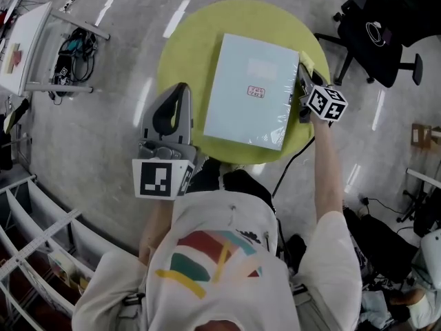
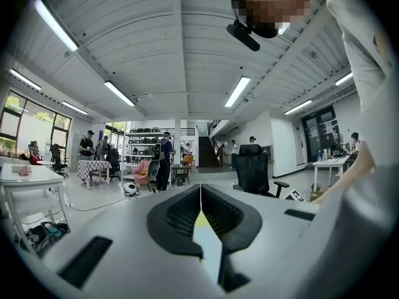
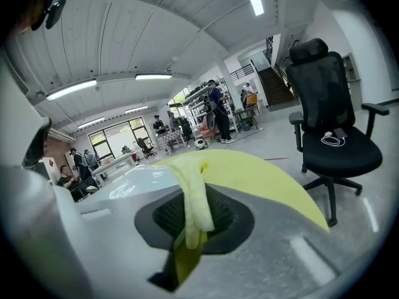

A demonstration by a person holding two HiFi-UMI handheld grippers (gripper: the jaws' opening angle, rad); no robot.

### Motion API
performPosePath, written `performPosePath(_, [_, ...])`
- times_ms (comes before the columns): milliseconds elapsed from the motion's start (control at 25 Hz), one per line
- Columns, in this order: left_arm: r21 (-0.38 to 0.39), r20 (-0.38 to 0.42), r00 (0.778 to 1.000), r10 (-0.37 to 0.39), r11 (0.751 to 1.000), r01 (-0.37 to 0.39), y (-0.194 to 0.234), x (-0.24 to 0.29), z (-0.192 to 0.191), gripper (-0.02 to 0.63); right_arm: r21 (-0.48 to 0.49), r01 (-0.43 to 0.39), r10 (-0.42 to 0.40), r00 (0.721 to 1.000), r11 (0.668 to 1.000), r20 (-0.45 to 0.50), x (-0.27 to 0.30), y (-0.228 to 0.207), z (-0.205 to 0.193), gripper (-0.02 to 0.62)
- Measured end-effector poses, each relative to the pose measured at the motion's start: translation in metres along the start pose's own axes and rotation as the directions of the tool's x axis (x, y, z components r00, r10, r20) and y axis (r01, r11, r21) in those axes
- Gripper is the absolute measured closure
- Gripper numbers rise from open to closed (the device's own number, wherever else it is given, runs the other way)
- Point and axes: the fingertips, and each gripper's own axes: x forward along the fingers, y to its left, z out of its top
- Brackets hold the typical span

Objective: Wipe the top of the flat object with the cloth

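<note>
Flat object (image 1: 251, 92) flat on round table (image 1: 186, 40). Yellow cloth (image 3: 190, 192) pinched in my right tongs (image 1: 302, 81) at its right edge, not yet on top. My left tongs (image 2: 201, 210) closed, empty, by left rim. Wiping seemingly all ahead.

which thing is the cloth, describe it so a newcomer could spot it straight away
Find the round yellow-green table; a pale flat object with a small red label lies on it. At that object's right edge the right tongs are shut on the cloth, a narrow strip of pale yellow fabric. It is the only soft, limp thing there, lighter than the tabletop.
</note>
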Motion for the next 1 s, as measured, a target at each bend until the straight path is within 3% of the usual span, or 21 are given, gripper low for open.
performPosePath(400, [0.010,0.050,0.997,-0.059,0.998,0.058,-0.016,-0.013,0.014,0.589,-0.014,-0.118,0.117,0.991,0.993,-0.067,-0.080,0.059,-0.066,0.569])
performPosePath(1000, [0.010,0.126,0.981,-0.145,0.989,0.145,-0.053,-0.025,0.038,0.589,0.050,-0.177,0.182,0.975,0.983,-0.125,-0.180,0.130,-0.150,0.569])
